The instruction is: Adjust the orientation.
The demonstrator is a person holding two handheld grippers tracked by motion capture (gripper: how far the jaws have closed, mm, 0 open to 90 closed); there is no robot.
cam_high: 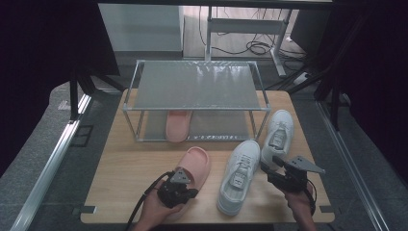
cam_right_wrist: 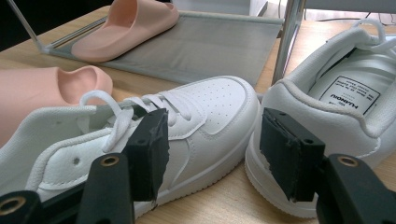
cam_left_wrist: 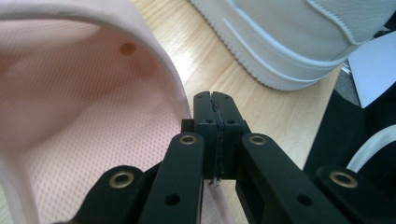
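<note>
high view, left gripper [cam_high: 179, 188] fingers closed beside pink slipper [cam_high: 194, 166], right gripper [cam_high: 267, 169] fingers open nr white sneaker [cam_high: 278, 131]

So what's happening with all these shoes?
A person is tidying shoes with a tool in each hand. The left tool is shut beside the heel rim of a pink slipper on the table. The right tool is open between two white sneakers. Another pink slipper already sits on the rack's lower shelf.

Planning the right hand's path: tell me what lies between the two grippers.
In the high view, one white sneaker lies between the left gripper and right gripper, on the table.
</note>
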